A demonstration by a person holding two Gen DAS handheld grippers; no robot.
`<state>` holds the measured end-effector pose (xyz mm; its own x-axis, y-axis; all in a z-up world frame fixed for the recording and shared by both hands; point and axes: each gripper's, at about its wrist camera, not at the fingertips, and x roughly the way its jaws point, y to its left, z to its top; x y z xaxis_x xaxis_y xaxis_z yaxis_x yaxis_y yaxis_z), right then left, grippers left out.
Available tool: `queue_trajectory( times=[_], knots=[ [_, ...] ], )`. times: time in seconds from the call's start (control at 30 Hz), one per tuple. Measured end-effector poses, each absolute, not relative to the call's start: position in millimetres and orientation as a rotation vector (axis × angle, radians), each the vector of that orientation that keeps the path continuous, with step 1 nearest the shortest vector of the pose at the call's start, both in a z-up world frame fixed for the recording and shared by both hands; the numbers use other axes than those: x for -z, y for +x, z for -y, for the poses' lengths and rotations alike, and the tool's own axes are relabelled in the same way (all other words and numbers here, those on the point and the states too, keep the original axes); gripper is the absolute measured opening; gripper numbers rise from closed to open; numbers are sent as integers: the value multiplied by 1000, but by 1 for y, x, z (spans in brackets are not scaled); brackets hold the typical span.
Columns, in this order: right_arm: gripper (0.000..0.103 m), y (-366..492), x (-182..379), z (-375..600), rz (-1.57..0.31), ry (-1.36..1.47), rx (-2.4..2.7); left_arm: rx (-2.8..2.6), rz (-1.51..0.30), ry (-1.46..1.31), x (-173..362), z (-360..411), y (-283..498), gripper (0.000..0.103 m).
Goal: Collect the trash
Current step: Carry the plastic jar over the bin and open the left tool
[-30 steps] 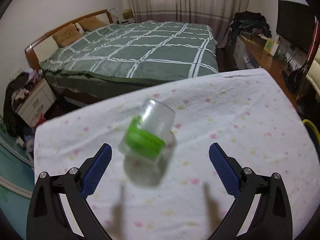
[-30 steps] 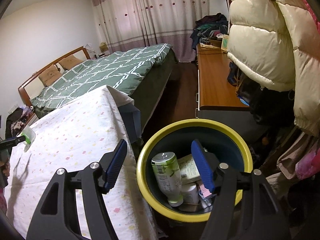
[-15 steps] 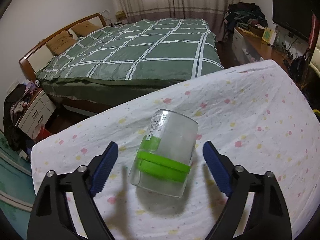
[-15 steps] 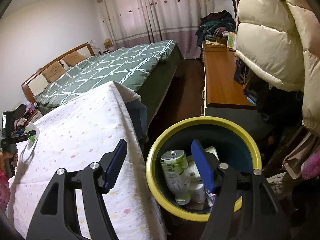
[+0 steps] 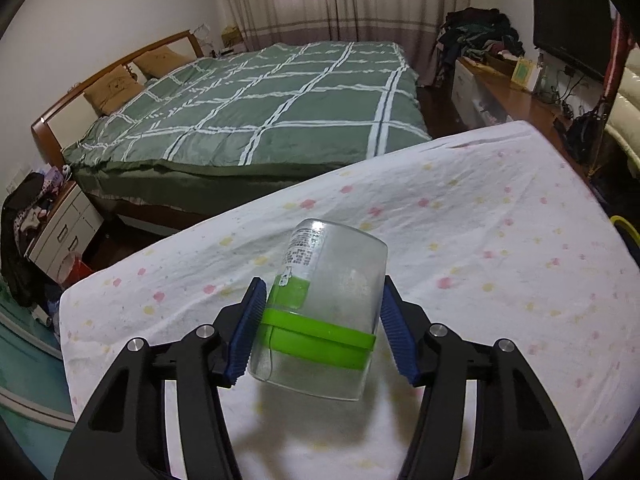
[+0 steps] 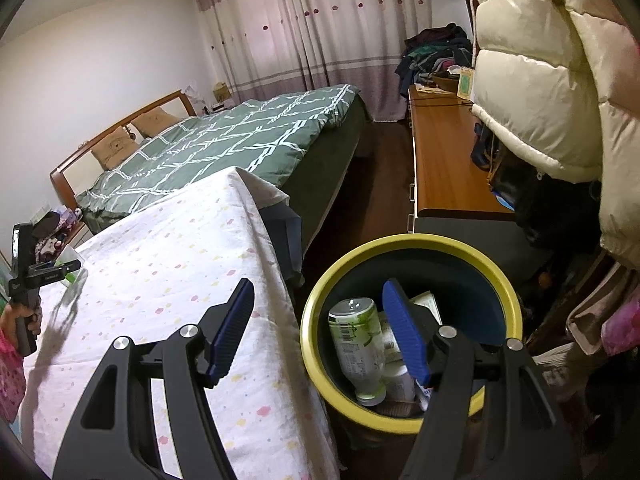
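Both left claw (image 5: 322, 326) pads now against jar (image 5: 324, 308)

Both wrist views face the bed (image 5: 256, 112) across the shared cloth-covered table (image 6: 168, 280).

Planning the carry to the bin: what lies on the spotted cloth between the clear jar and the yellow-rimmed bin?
Nothing: the right wrist view shows bare spotted cloth from the clear jar across to the yellow-rimmed bin.

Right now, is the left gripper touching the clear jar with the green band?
Touching. In the left wrist view, both blue pads of the left gripper press the sides of the clear jar, which lies on the spotted sheet.
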<state>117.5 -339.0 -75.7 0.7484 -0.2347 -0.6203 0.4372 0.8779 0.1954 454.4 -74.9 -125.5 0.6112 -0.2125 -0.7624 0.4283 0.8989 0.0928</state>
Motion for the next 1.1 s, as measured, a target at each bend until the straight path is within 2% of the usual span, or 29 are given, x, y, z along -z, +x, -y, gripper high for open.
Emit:
queue_trajectory(
  times=[0.33,0.73,1.1],
  knots=[
    [63,64,72,353,-603,359,405,521,-815,304,99,156,355,57],
    [64,-12,79,389,-590,394,501,870,-841,382,102,352,242,57],
    [64,-43,92,417,-582,448,543,1006,-880,483,118,504,202,57]
  ],
)
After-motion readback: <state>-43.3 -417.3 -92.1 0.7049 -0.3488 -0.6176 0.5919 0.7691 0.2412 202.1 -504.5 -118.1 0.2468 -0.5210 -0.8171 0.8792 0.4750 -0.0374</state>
